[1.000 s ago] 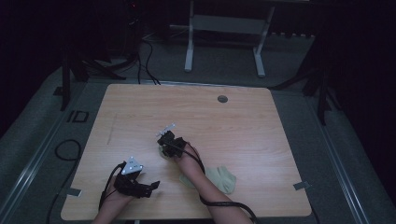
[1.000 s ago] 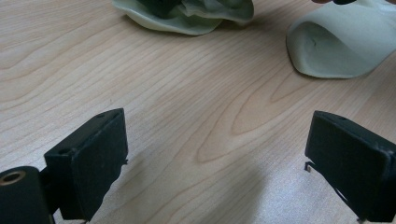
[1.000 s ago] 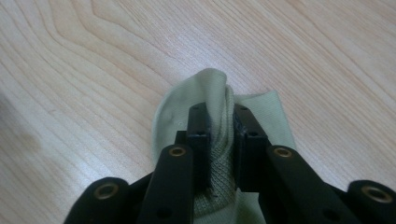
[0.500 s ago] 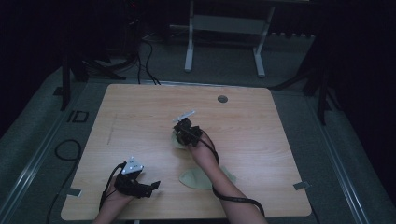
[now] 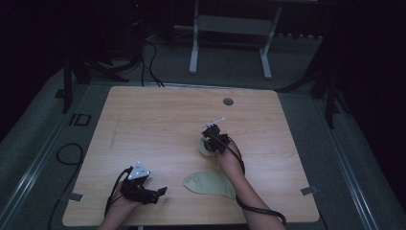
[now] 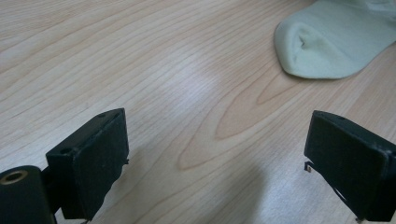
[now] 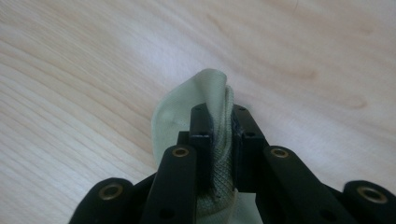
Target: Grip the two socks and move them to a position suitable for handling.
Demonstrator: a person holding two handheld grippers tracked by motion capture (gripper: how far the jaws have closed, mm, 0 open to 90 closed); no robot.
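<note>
Right gripper (image 7: 220,128) pinched tight on pale green sock (image 7: 180,114), soft, light, best taken at cuff; left gripper (image 6: 219,158) wide open, empty.

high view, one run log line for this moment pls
right claw: shut on sock | left claw: open, over table | second sock: flat
</note>
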